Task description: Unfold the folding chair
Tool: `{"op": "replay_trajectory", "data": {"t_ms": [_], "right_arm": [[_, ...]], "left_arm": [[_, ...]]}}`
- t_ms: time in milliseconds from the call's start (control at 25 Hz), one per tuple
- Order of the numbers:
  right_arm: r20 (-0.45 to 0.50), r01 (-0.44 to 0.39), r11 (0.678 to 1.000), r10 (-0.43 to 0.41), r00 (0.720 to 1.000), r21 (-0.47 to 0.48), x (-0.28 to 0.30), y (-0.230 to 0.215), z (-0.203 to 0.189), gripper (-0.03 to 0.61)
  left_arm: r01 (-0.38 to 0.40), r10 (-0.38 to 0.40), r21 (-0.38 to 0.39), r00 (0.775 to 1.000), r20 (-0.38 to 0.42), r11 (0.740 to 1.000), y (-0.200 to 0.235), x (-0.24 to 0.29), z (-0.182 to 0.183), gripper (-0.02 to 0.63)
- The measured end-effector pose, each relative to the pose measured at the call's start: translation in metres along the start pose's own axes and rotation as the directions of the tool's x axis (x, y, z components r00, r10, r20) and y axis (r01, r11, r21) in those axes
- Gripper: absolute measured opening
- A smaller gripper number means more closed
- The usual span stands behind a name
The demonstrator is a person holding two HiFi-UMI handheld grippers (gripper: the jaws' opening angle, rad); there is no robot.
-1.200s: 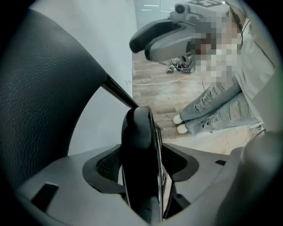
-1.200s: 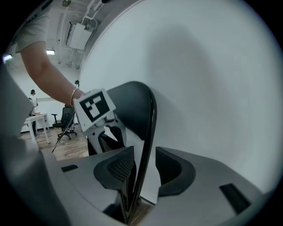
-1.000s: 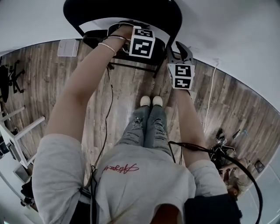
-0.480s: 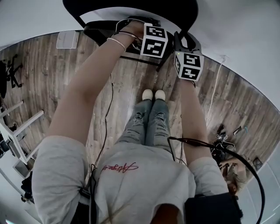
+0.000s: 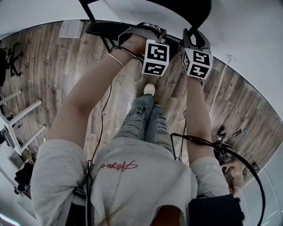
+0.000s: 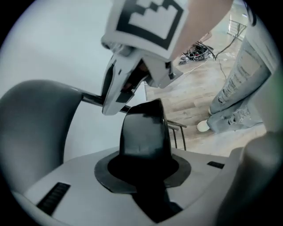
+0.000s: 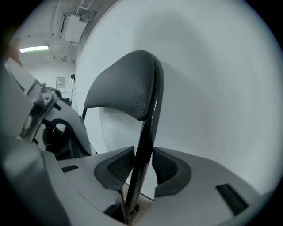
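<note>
The black folding chair stands against the white wall, its backrest [image 5: 188,9] at the top of the head view and its seat [image 5: 104,28] below it. My left gripper [image 5: 140,30] points steeply down with the seat's front edge [image 6: 143,132] between its pads; its jaws are closing on that edge. My right gripper [image 5: 191,36] holds the chair's side frame tube [image 7: 148,119] just under the padded backrest [image 7: 121,88]. The pads [image 7: 166,165] touch the tube on both sides while the jaws are opening slightly. The right gripper [image 6: 132,66] also shows in the left gripper view.
The person's legs and white shoe [image 5: 149,89] stand on the wood floor close in front of the chair. A cable [image 5: 104,114] trails down the floor, a tangle of wires [image 5: 221,141] lies at the right, a white rack [image 5: 20,117] at the left.
My left gripper has drawn the seat edge toward the person and tipped further down. The right gripper has stayed on the frame tube.
</note>
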State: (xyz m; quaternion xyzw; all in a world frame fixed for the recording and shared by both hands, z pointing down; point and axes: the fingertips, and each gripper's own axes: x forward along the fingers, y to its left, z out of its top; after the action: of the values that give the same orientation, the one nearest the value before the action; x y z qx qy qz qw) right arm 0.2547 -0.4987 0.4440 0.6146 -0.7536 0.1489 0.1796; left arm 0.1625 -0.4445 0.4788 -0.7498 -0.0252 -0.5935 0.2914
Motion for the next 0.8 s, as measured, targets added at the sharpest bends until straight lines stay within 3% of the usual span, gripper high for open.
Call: {"op": "replay_trajectory", "data": {"t_ms": [160, 280, 440, 520, 560, 640, 680, 800], "right_arm": [[0.021, 0.011, 0.999, -0.010, 1.000, -0.034, -0.005, 0.005, -0.007, 0.132], [0.089, 0.084, 0.990, -0.074, 0.993, -0.113, -0.020, 0.008, -0.012, 0.132], [0.180, 0.171, 0.985, -0.168, 0.969, -0.002, -0.073, 0.015, -0.031, 0.117], [0.205, 0.162, 0.986, -0.164, 0.965, 0.027, -0.107, 0.034, -0.046, 0.049], [0.216, 0.143, 0.990, -0.144, 0.966, 0.022, -0.125, 0.049, -0.055, 0.043], [0.236, 0.091, 0.996, -0.087, 0.968, -0.008, -0.158, 0.080, -0.069, 0.037], [0.244, 0.067, 0.998, -0.061, 0.968, -0.017, -0.171, 0.095, -0.076, 0.037], [0.238, 0.008, 1.000, -0.009, 0.971, 0.005, -0.197, 0.137, -0.099, 0.037]], "left_arm": [[-0.168, 0.168, 0.004, 0.986, -0.012, 0.986, -0.036, -0.017, 0.006, 0.129], [-0.275, 0.275, 0.015, 0.961, -0.018, 0.961, -0.062, -0.026, 0.009, 0.128], [-0.366, 0.366, 0.025, 0.931, -0.005, 0.930, -0.094, -0.038, 0.012, 0.128], [-0.370, 0.370, -0.008, 0.929, 0.015, 0.929, -0.117, -0.040, 0.016, 0.128], [-0.403, 0.403, 0.012, 0.915, 0.000, 0.915, -0.124, -0.043, 0.014, 0.127], [-0.517, 0.524, 0.108, 0.850, -0.044, 0.849, -0.127, -0.052, 0.008, 0.127], [-0.549, 0.558, 0.127, 0.828, -0.048, 0.826, -0.131, -0.053, 0.008, 0.128], [-0.579, 0.584, 0.106, 0.811, -0.026, 0.808, -0.163, -0.051, 0.012, 0.129]]}}
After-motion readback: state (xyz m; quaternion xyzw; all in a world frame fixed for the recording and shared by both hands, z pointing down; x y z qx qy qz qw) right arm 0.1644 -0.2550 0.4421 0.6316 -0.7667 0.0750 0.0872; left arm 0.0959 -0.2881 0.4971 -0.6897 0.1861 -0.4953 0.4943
